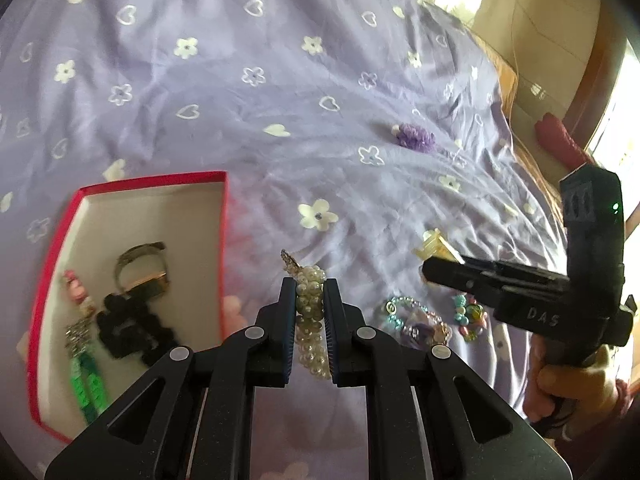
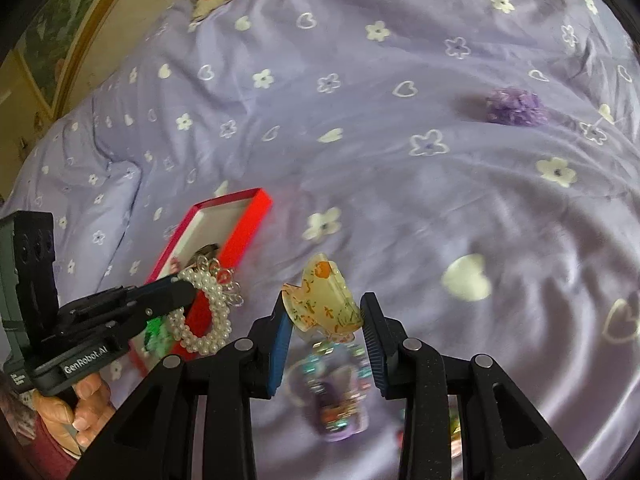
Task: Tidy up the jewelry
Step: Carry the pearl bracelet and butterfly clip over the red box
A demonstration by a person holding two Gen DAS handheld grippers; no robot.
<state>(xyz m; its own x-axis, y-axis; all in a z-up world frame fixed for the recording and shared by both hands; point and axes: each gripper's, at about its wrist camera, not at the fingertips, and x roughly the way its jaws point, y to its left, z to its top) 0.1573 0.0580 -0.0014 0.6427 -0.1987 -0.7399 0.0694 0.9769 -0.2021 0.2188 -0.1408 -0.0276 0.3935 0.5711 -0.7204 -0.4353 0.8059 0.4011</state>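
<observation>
My left gripper [image 1: 310, 285] is shut on a pearl bracelet [image 1: 310, 320], held above the purple bedspread just right of the red box [image 1: 152, 179]. From the right wrist view the left gripper [image 2: 186, 286] shows side-on, with the pearl bracelet [image 2: 208, 312] hanging in front of the red box [image 2: 244, 236]. My right gripper [image 2: 324, 300] is shut on a yellowish hair claw [image 2: 320, 300] with orange marks. That right gripper [image 1: 430, 272] and its hair claw [image 1: 434, 246] also appear to the right in the left wrist view.
Inside the box lie a watch [image 1: 142, 270], a black scrunchie [image 1: 128, 328], a pink charm and a green chain [image 1: 90, 388]. Beaded bracelets [image 1: 416, 320] lie on the bedspread below the grippers. A purple scrunchie [image 2: 516, 110] sits farther back. A hand [image 2: 80, 404] grips the left handle.
</observation>
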